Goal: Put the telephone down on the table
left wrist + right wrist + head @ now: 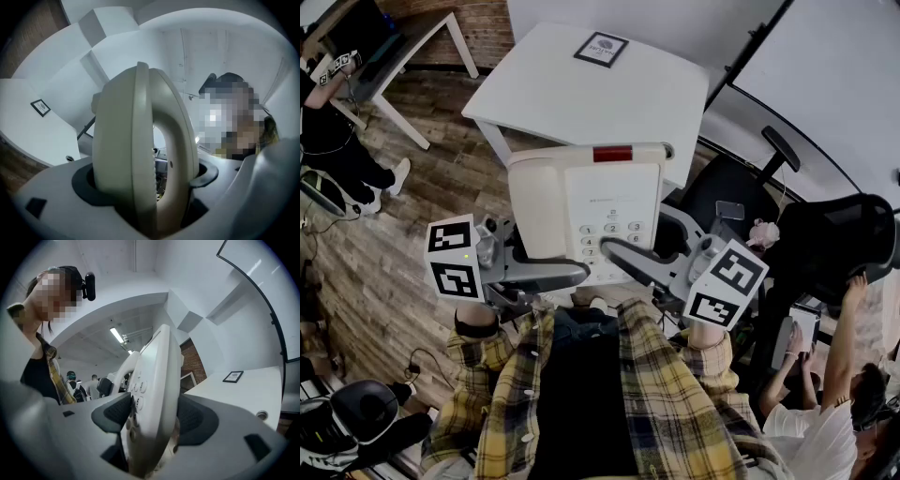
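An off-white telephone [591, 206] with a red strip on top and a keypad hangs in the air before my chest, near the front edge of the white table [581, 94]. My left gripper [567, 274] is shut on its handset side; in the left gripper view the handset [140, 150] fills the space between the pads of the left gripper [145, 187]. My right gripper [614, 251] is shut on the keypad side, and the right gripper view shows the right gripper [152, 420] with both pads pressing the telephone [154, 394] body.
A small black-framed card [601, 49] lies at the table's far side. A black office chair [825, 244] and a seated person [825, 412] are at the right. Another person [328, 122] and a desk [412, 47] are at the far left on the wooden floor.
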The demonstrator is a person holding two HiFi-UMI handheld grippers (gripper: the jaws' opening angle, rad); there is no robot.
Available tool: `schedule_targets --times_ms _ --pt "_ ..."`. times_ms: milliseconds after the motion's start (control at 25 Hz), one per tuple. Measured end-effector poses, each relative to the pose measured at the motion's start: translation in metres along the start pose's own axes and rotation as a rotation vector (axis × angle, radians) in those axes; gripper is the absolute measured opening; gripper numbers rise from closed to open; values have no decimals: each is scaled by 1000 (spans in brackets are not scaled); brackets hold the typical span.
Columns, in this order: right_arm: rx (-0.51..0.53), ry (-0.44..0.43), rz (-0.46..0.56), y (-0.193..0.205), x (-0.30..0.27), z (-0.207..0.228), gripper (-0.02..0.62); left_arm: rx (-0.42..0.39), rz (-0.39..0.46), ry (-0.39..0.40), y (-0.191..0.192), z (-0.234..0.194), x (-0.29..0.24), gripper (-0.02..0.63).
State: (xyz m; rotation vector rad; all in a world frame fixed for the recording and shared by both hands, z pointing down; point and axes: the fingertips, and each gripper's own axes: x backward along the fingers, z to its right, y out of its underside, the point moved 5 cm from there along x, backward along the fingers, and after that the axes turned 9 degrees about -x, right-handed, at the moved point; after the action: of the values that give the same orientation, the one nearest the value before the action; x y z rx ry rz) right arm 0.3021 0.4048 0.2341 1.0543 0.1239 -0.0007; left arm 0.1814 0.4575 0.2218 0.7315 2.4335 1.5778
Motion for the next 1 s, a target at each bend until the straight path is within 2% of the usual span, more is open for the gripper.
schedule_targets --times_ms 720,1000 --pt "-17 1 12 11 26 10 284 18 0 -10 17 4 -24 428" --pt "-28 -4 11 13 18 19 285 22 -1 -21 19 -6 -21 428"
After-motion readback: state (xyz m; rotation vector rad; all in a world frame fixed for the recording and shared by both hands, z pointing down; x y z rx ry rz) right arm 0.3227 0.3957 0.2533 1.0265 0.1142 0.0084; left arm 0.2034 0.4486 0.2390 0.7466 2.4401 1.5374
